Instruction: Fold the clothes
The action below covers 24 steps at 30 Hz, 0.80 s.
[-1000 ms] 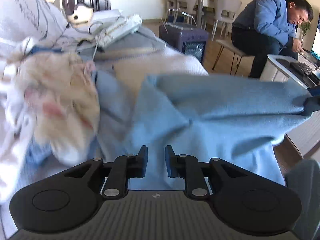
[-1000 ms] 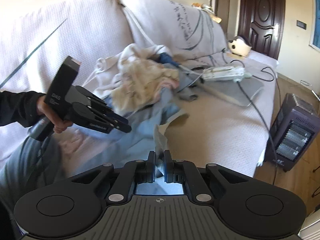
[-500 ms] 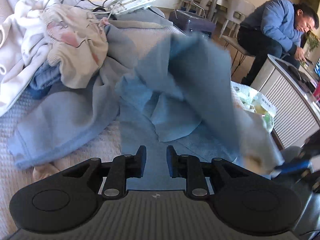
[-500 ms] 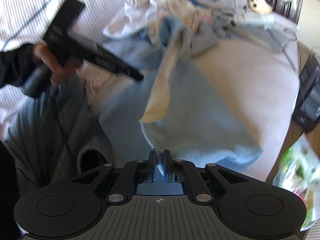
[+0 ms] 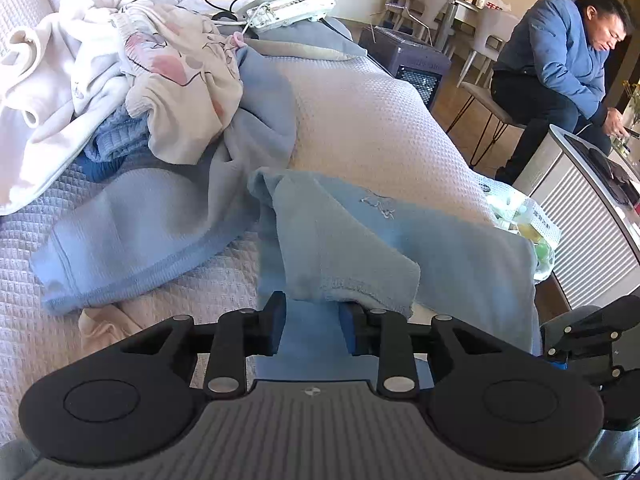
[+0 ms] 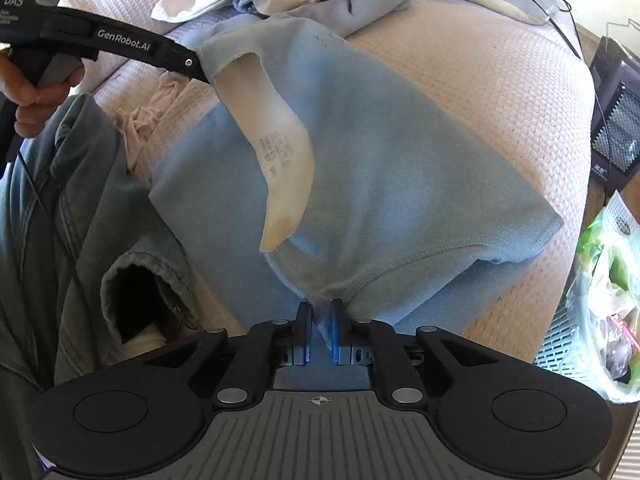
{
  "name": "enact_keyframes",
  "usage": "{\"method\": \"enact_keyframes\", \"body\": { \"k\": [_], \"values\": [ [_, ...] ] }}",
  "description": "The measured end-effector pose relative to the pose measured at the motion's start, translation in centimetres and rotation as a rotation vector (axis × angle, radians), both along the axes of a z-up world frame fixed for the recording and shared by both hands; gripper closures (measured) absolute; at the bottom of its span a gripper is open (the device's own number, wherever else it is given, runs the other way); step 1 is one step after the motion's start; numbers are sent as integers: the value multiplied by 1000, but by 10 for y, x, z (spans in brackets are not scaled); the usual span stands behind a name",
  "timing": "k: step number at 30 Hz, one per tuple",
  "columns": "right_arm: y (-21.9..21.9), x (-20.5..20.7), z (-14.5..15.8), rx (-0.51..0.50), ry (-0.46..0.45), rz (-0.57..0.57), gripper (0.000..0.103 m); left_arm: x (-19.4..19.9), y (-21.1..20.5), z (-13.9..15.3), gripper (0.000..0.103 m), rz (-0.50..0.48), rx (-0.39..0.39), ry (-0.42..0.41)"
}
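The light blue garment (image 6: 400, 168) lies spread on the near part of the sofa (image 6: 520, 80). Both grippers are easing apart: left gripper (image 5: 310, 320) loose around its edge, right gripper (image 6: 320, 322) still pinching the hem.

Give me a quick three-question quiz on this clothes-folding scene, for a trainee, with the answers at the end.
1. True or false: the shirt lies on the floor.
2. What stands on the floor past the end of the sofa? A) heater B) bicycle C) ladder
3. Short answer: what is the main colour of the patterned garment on top of the pile?

Key: 1 false, it is spread on the sofa. 2 A. 3 cream, with pink print.
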State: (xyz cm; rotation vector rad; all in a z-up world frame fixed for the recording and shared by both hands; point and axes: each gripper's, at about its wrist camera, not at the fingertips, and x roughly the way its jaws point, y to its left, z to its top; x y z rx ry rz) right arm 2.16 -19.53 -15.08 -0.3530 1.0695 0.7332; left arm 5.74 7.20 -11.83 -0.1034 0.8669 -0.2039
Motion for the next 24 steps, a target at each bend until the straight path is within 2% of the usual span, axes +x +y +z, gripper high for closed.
{"method": "enact_keyframes", "body": {
  "k": [6, 13, 21, 24],
  "values": [
    [-4, -8, 14, 4, -3, 9, 89, -3, 2, 1, 76, 9, -8, -6],
    [-14, -23, 39, 22, -50, 34, 87, -5, 6, 0, 76, 26, -15, -9],
    [-17, -15, 49, 59, -92, -12, 87, -10, 7, 4, 75, 38, -31, -21],
    [-13, -11, 52, 77, -105, -23, 81, -12, 9, 6, 75, 45, -41, -23]
  ]
}}
